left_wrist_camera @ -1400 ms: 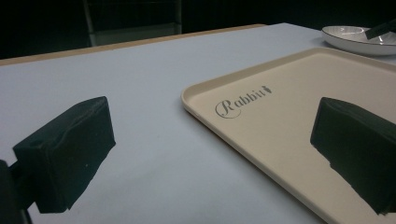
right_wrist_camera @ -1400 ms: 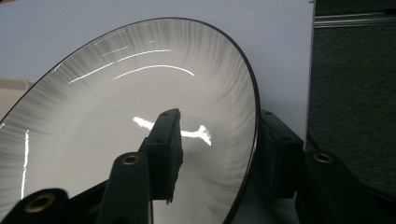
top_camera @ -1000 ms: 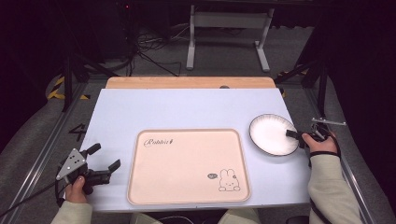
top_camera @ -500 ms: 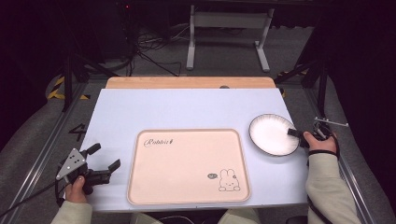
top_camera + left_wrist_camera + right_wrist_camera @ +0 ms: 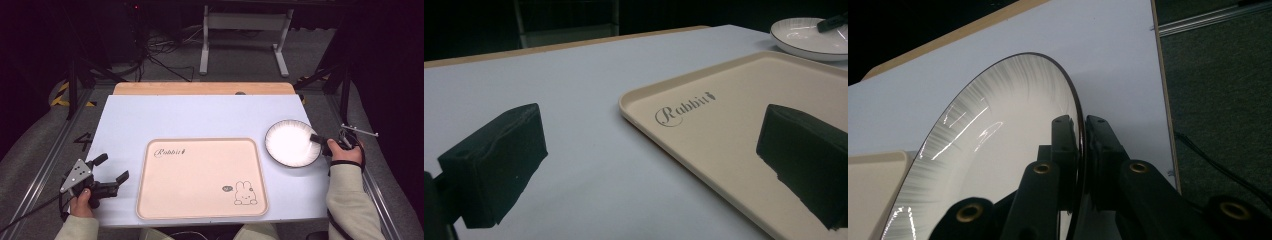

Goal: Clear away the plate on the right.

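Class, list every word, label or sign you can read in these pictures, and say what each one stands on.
"Rabbit", in dark cursive script, on the far-left corner of the flat beige rectangular tray, clearest in the left gripper view.
A small grey mark beside the rabbit drawing near the tray's right front corner: too small to read.
A marking on the floor left of the table: too blurred to read.

Table (image 5: 200,115) evenly lit, surroundings dark; glare streaks on the plate (image 5: 998,145); near jaws blurred in both gripper views.
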### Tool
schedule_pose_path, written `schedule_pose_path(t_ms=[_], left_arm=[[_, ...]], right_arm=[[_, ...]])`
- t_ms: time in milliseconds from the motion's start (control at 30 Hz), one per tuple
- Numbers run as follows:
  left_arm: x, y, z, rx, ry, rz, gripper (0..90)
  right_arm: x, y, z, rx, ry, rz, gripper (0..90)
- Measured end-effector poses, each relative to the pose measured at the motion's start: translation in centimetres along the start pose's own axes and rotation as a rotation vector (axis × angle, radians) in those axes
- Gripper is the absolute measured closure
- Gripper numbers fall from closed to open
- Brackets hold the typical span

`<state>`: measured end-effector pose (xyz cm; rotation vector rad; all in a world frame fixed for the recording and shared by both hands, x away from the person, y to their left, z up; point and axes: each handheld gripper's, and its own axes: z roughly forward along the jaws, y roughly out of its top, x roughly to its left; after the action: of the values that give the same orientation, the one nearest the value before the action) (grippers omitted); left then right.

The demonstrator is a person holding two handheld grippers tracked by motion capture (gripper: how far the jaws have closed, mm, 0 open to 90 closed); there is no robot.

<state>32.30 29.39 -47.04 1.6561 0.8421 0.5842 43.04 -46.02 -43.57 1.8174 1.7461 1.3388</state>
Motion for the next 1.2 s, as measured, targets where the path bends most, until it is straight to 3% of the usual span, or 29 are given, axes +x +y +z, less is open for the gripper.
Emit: schedule_pose_path(t_ms=[167,367,567,833,1200], left_arm=[[0.0,0.0,0.0,0.0,0.0,-0.001,0.2],[0.0,0.0,0.0,0.0,0.0,0.0,0.2],[0.0,0.0,0.0,0.0,0.001,-0.001,0.2],[0.0,0.0,0.0,0.0,0.002,-0.002,0.2],[0.0,0.0,0.0,0.002,0.003,-0.004,0.2]], right_arm=[[0.6,0.3,-0.1,-0.033,0.001,0.008,85.4],[0.9,0.5,-0.2,-0.036,-0.004,0.031,85.0],[1.5,0.8,-0.8,-0.057,-0.015,0.015,84.7],[2.7,1.4,-2.2,-0.088,0.028,0.031,84.7],[3.5,1.7,-3.3,-0.093,0.04,0.033,84.6]])
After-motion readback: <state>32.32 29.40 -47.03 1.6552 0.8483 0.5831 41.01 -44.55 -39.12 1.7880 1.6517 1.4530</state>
